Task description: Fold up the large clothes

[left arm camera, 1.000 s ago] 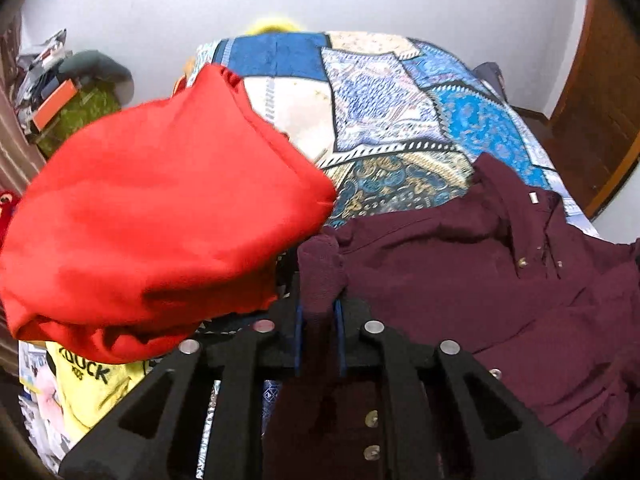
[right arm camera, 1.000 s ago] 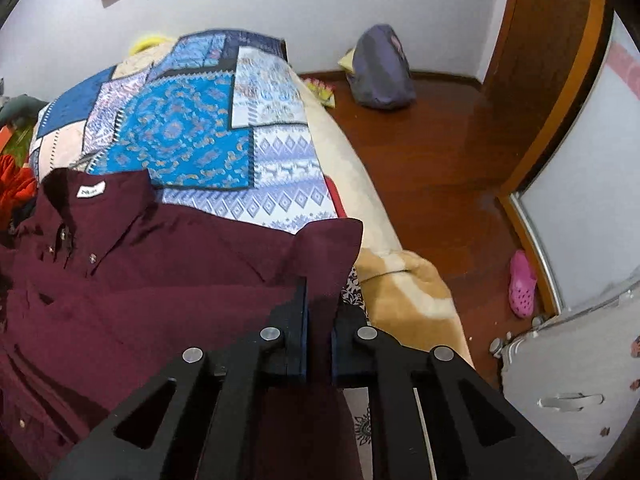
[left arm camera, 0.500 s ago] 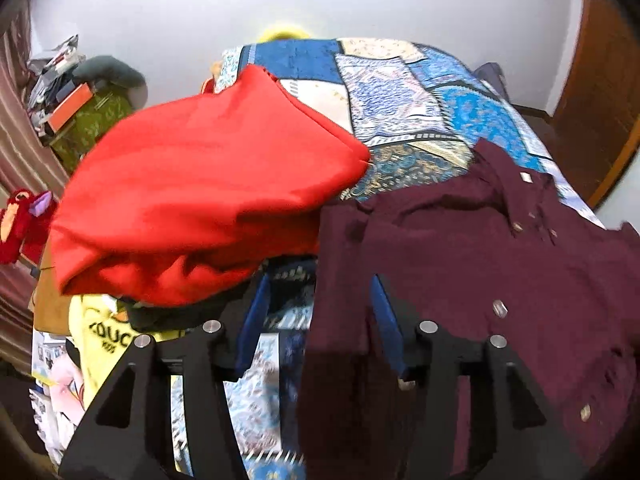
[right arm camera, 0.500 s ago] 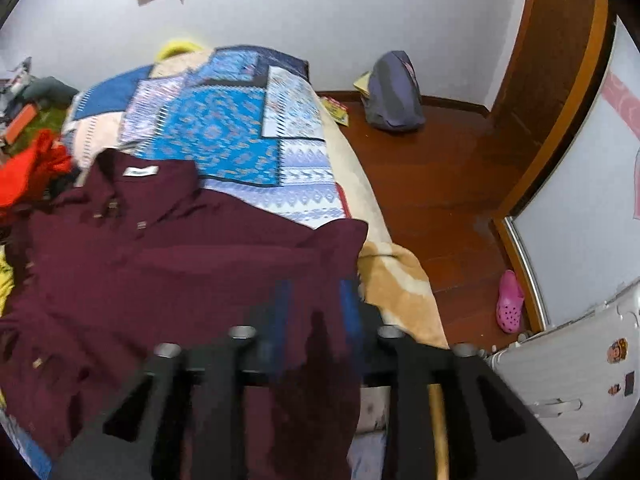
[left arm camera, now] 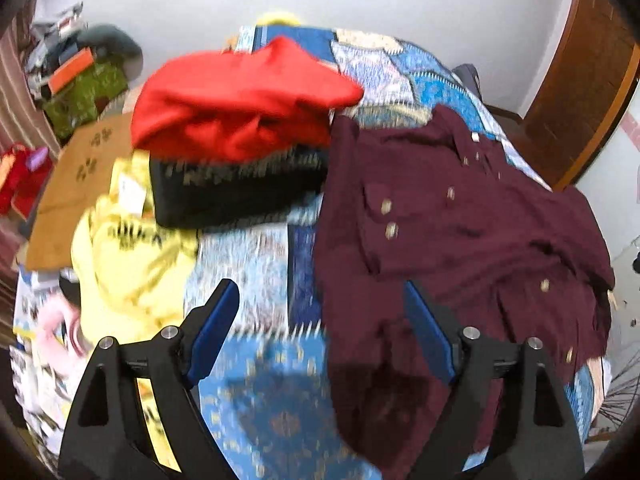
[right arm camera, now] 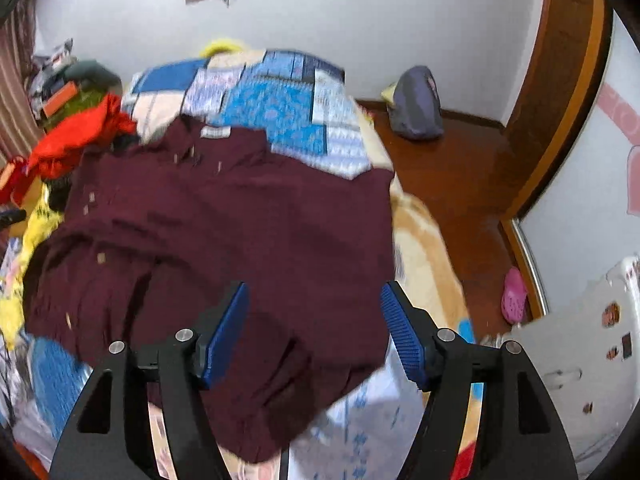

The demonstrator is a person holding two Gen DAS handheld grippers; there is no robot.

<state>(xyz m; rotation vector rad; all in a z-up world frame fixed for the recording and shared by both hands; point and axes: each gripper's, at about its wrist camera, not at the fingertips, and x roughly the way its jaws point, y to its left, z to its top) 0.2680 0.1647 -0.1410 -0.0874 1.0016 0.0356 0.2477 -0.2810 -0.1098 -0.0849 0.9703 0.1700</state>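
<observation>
A dark maroon button-up shirt (left arm camera: 452,240) lies spread on the patchwork bedspread (left arm camera: 260,272), collar toward the far end. It also shows in the right wrist view (right arm camera: 224,232), its near edge hanging toward me. My left gripper (left arm camera: 320,312) is open and empty, raised above the shirt's left edge. My right gripper (right arm camera: 314,312) is open and empty, raised above the shirt's right side. The picture is blurred by motion.
A pile of clothes sits left of the shirt: a red garment (left arm camera: 240,100) on a black one (left arm camera: 236,192), and a yellow one (left arm camera: 128,256). The bed's right edge (right arm camera: 424,240) drops to a wooden floor with a grey backpack (right arm camera: 416,104) and a pink shoe (right arm camera: 514,292).
Both grippers were shut on shirt fabric a second ago. They opened, let the shirt drop onto the bed, and pulled back and up.
</observation>
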